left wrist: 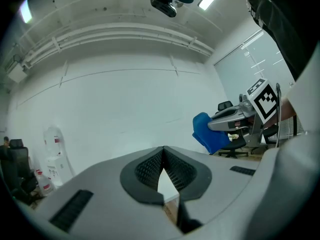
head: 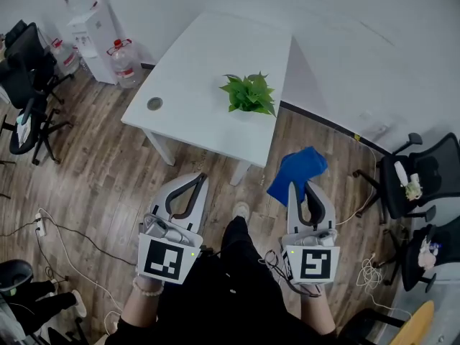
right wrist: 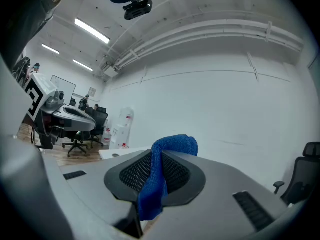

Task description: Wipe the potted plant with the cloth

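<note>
A small green potted plant (head: 249,94) stands near the front right edge of a white table (head: 194,85). My right gripper (head: 301,187) is shut on a blue cloth (head: 295,172), which hangs from its tips short of the table; the cloth (right wrist: 159,171) shows pinched between the jaws in the right gripper view. My left gripper (head: 196,180) is shut and holds nothing, its tips meeting at the front (left wrist: 163,151). Both grippers are held level, side by side, short of the table's front edge. The blue cloth (left wrist: 209,132) and right gripper also show in the left gripper view.
A round grommet (head: 154,103) is set in the table's left part. Water bottles (head: 122,63) and a dispenser stand at the back left. Office chairs (head: 420,178) stand at the right, another chair (head: 29,85) at the left. Cables lie on the wooden floor.
</note>
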Action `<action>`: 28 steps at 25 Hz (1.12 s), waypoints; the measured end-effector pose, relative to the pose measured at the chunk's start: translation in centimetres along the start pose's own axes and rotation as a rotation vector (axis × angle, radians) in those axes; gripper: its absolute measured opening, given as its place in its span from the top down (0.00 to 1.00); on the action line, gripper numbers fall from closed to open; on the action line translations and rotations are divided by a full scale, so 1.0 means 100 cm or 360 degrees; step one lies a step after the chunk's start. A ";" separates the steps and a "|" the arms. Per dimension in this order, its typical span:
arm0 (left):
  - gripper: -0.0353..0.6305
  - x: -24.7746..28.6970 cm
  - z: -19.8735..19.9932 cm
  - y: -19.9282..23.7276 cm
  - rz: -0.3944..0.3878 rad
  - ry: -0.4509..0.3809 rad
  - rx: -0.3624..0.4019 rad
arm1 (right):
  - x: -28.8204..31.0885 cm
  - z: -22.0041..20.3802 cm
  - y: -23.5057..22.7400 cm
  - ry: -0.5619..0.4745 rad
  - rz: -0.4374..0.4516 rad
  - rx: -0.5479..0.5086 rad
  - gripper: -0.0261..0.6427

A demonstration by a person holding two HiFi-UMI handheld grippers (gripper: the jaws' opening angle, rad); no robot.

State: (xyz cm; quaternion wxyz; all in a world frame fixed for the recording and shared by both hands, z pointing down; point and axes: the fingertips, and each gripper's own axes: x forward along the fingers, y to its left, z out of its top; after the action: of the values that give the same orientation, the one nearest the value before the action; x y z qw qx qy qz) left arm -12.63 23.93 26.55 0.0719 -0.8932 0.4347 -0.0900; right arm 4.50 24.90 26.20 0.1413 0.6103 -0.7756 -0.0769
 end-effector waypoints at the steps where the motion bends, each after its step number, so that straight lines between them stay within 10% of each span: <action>1: 0.93 0.007 0.000 0.002 0.0012 0.0003 -0.0001 | 0.008 -0.002 -0.005 0.0000 0.0009 0.0004 0.83; 28: 0.92 0.245 -0.013 0.063 0.0321 0.0200 -0.0110 | 0.232 -0.044 -0.166 0.0046 0.0356 0.0018 0.83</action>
State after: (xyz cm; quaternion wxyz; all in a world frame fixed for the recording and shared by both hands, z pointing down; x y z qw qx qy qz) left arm -2.84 0.64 28.96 0.0223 -0.8395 0.5287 -0.1230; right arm 16.28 -1.43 28.43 0.1566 0.5219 -0.8372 -0.0474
